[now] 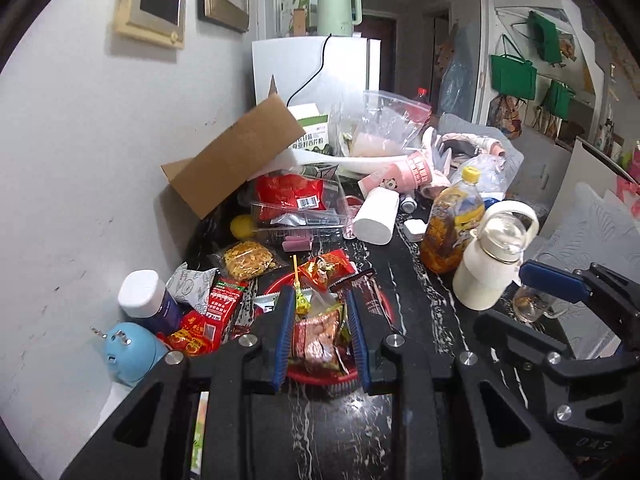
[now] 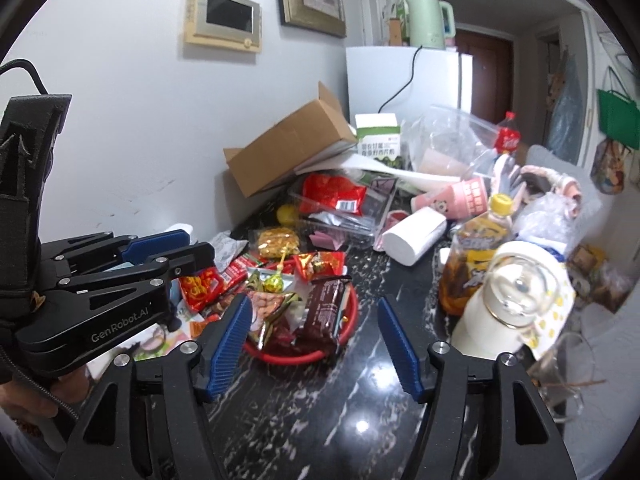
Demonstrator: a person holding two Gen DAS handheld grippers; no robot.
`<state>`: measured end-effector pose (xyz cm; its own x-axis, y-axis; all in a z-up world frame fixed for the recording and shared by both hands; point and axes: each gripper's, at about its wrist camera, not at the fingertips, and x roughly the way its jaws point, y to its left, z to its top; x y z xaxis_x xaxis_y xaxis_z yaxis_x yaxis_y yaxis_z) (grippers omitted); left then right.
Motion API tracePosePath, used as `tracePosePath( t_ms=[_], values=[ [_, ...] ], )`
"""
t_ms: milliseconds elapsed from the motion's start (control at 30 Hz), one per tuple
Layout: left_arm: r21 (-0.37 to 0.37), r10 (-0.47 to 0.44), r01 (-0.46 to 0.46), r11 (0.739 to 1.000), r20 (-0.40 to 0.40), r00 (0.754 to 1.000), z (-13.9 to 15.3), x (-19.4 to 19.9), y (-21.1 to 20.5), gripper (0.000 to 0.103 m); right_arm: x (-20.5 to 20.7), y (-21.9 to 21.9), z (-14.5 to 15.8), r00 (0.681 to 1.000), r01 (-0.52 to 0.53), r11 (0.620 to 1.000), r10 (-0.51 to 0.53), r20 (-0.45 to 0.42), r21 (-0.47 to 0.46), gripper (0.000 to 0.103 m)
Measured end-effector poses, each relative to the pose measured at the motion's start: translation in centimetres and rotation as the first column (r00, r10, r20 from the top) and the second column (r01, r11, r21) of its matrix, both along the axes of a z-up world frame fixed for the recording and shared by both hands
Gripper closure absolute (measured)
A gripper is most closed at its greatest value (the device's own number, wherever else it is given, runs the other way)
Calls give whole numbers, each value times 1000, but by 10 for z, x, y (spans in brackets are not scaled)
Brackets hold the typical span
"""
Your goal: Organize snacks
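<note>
Hovering above the red bowl (image 2: 348, 322) heaped with snacks (image 2: 320, 312), the right gripper (image 2: 316, 344) gapes empty while the left gripper (image 1: 320, 340) is clenched on nothing; loose packets (image 1: 208, 320) left of the bowl probably deserve a low, square approach.

Kettle (image 1: 338, 10) atop fridge (image 1: 316, 68)

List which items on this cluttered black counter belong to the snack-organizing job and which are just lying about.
Job:
round red plastic tray
brown chocolate snack packet
yellow-green wrapped lollipop
red foil snack packets
clear bag of golden snacks

Lying about:
brown cardboard box
white paper roll
yellow-capped drink bottle
cream lidded flask
</note>
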<state>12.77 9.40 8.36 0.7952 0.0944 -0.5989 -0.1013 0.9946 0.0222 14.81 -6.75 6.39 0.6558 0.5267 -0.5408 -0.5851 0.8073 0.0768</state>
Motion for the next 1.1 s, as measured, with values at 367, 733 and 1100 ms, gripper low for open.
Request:
tracePosePath(
  t_ms=[367, 733, 1100],
  values=[
    [2, -34, 34, 999, 50, 998, 7, -56, -20, 77, -59, -25, 11, 998, 36, 999, -37, 49, 23, 30],
    [-7, -32, 32, 999, 50, 998, -10, -95, -30, 77, -98, -45, -7, 996, 84, 996, -85, 41, 34, 30],
    [-29, -28, 28, 999, 4, 1000, -37, -104, -39, 77, -109, -54, -37, 991, 131, 991, -131, -11, 28, 29]
  ],
)
